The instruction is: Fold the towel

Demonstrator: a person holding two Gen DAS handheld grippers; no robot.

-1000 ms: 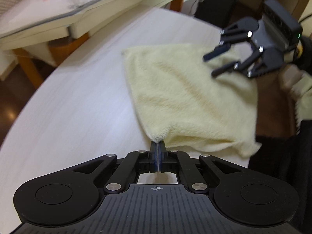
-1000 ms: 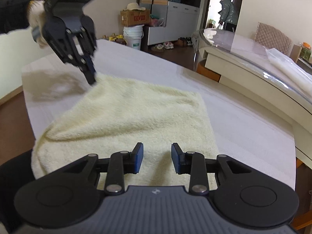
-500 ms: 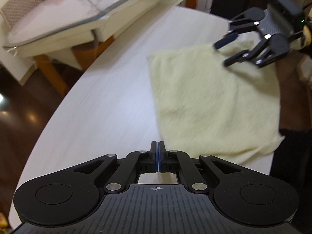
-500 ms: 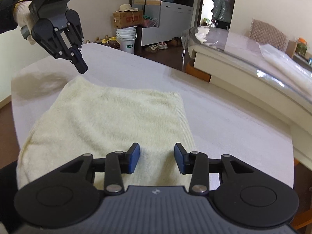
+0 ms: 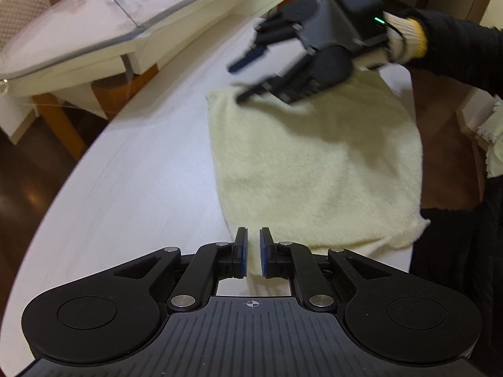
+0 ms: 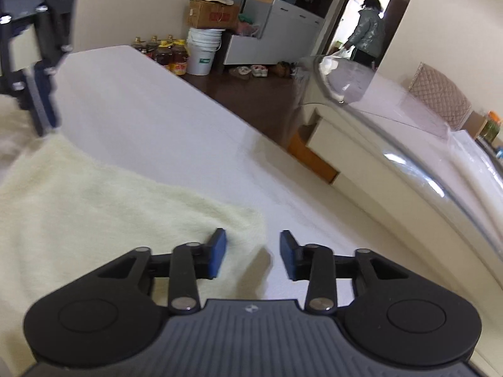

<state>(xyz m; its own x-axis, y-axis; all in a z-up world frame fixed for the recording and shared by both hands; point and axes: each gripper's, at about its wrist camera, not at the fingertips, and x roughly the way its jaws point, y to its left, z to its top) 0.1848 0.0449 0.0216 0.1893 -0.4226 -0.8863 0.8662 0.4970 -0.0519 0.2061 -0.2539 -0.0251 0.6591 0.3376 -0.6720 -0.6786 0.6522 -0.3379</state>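
White and long, the counter (image 5: 132,182) runs away toward a glass-topped table (image 5: 94,22) at 10 o'clock in the left wrist view. On it the pale yellow towel (image 5: 314,163) lies flat, with its near right corner hanging over the counter edge at 4 o'clock. The left tongs (image 5: 253,251) sit low at 6 o'clock, blue pads a narrow gap apart and gripping nothing, with the towel's near edge just beyond them. The right tongs (image 5: 248,78), held in a gloved hand (image 5: 405,40), hover blurred over the towel's far left corner at 12 o'clock, spread wide. In the right wrist view those same tongs (image 6: 251,257) straddle the towel's (image 6: 94,207) corner, one pad over cloth and the other over bare counter (image 6: 176,125); the left tongs (image 6: 41,100) show at 10 o'clock. Beyond, a white bucket (image 6: 202,50) and a cardboard box (image 6: 213,15) stand at 12 o'clock.
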